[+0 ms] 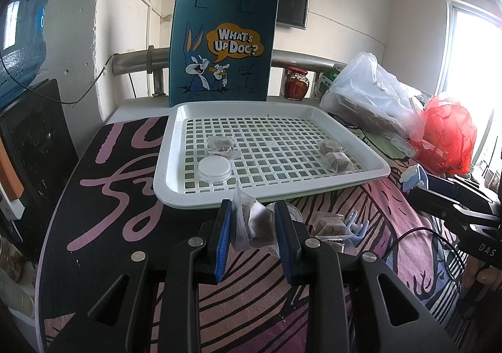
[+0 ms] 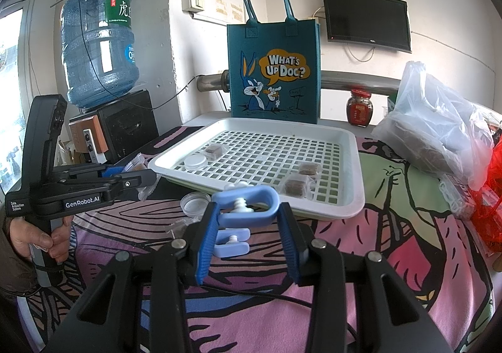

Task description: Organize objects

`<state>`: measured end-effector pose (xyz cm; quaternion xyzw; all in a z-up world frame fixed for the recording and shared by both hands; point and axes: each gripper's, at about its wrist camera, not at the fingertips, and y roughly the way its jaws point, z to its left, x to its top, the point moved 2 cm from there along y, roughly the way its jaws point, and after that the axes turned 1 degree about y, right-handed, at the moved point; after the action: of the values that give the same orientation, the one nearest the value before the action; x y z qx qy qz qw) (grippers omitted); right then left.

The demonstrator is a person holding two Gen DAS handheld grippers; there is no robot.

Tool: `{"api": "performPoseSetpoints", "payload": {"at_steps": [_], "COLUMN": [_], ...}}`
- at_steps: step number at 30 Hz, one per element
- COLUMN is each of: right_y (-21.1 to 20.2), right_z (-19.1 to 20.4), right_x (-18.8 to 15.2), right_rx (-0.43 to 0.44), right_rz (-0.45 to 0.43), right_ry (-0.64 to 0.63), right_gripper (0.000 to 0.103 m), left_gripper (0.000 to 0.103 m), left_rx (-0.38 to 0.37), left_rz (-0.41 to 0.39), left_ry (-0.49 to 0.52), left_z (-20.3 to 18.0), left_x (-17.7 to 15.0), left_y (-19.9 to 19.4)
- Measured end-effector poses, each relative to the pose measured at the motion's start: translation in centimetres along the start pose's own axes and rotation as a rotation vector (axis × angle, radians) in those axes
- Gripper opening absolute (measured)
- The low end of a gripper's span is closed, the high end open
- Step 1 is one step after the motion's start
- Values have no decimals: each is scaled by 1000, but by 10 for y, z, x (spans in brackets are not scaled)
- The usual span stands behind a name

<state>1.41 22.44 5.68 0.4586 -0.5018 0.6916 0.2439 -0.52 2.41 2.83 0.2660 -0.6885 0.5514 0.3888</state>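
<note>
A clear packet with a brown block inside (image 1: pixel 255 224) sat pinched between the blue pads of the left gripper (image 1: pixel 254 211), lifted above the patterned cloth just short of the near rim of the white slotted tray (image 1: pixel 370 175); the same packet peeked out past that gripper's tips in the right wrist view (image 2: pixel 138 166), close to the tray's left corner. The right gripper (image 2: pixel 248 211) was clamped on a light blue clip (image 2: pixel 251 207) with a white screw through it, held above the cloth in front of the tray's near edge; a second piece of the same blue plastic (image 2: pixel 230 243) lay lower between the fingers, and whether it was joined to the first could not be told. On the tray's grid lay a white round lid (image 1: pixel 215 168) near the front left, one packet behind it (image 1: pixel 221 144), and two more packets toward the right side (image 1: pixel 334 153). On the cloth beside the tray's front edge stood a small clear dish (image 2: pixel 196 201), with another packet just beside it (image 1: pixel 329 224). Behind the tray stood a teal tote bag printed with a cartoon rabbit (image 2: pixel 273 70), a red-lidded jar (image 2: pixel 359 108) to its right, and farther right a clear plastic bag (image 2: pixel 439 120) and a red bag (image 1: pixel 448 136). A blue water jug (image 2: pixel 97 51) stood at the far left on a dark box.
</note>
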Motion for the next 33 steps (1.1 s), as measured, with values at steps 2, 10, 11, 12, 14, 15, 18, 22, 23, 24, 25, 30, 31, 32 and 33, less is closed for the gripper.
{"api": "performPoseSetpoints", "payload": {"at_steps": [2,10,11,12,14,15,18,22,23,24,25,30,31,32,33], "right_y": [0,0,0,0,0,0,0,1,1,2,2,2,2,3,3], "right_z": [1,5,5,5,7,7,7,5,6,5,5,4,5,5,3], "right_x": [0,-2,-2,-2,-3,-3,-3,-4,-4,-4,-4,-4,-5,-4,-3], "right_rx": [0,2,3,4,5,6,8,11,11,11,11,11,11,12,12], "right_rz": [0,2,1,2,3,4,10,15,16,17,18,19,20,21,22], "right_ry": [1,2,2,3,4,5,15,28,29,30,30,30,31,33,34], "right_gripper": [37,37,37,37,37,37,37,37,37,37,37,37,37,37,37], "left_gripper": [26,26,26,26,26,26,26,26,26,26,26,26,26,26,26], "left_rx": [0,3,4,5,7,8,14,20,21,21,22,25,26,28,28], "left_rz": [1,13,15,18,23,26,30,38,39,41,43,47,48,49,50], "left_ry": [0,-5,-5,-5,-5,-6,-10,-12,-13,-14,-16,-19,-19,-19,-18], "left_z": [0,-2,-3,-3,-3,-2,-2,-2,-2,-2,-1,0,0,-1,-1], "left_x": [0,1,1,1,2,2,3,3,3,4,4,4,4,4,4], "left_y": [0,2,2,2,3,4,4,6,7,7,7,8,9,9,9]}}
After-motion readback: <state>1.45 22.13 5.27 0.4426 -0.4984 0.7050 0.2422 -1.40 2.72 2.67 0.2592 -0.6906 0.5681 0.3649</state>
